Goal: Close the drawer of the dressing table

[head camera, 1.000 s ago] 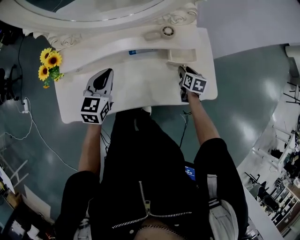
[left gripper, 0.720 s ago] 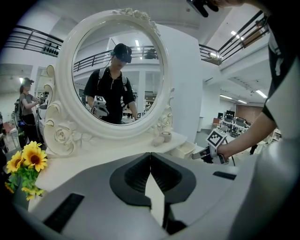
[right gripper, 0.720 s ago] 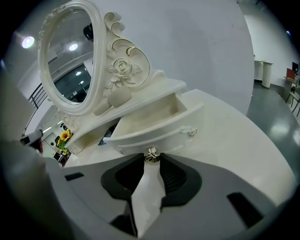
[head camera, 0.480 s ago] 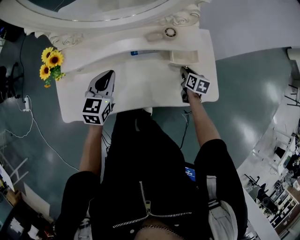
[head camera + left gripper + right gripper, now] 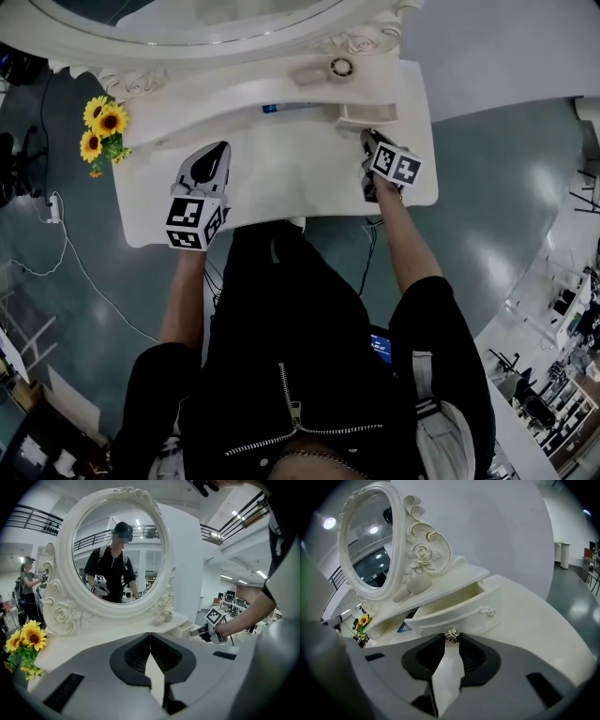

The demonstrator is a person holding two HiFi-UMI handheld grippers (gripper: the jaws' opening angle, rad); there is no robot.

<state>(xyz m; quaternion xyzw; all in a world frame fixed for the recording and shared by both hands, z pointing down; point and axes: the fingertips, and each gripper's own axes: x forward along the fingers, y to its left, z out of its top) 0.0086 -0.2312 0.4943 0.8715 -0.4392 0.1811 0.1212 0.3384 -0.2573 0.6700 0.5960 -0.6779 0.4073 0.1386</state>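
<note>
Head view: drawer (image 5: 366,114) open at right rear of bench (image 5: 281,187); my right hand-held gripper (image 5: 368,141) at its front.
Left gripper view: my left hand-held gripper (image 5: 150,637) has jaws together, empty.
Right gripper view: jaws have just been closing, now clamp knob (image 5: 451,634) on drawer front.

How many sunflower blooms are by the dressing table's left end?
3 sunflowers: two side by side just off the dressing table's left end, one below them. The leaves may hide more.

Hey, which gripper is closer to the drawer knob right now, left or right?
Right. The right gripper has just been closing its jaws, which now pinch the drawer knob. The left gripper sits shut over the tabletop, well off to the knob's left.
</note>
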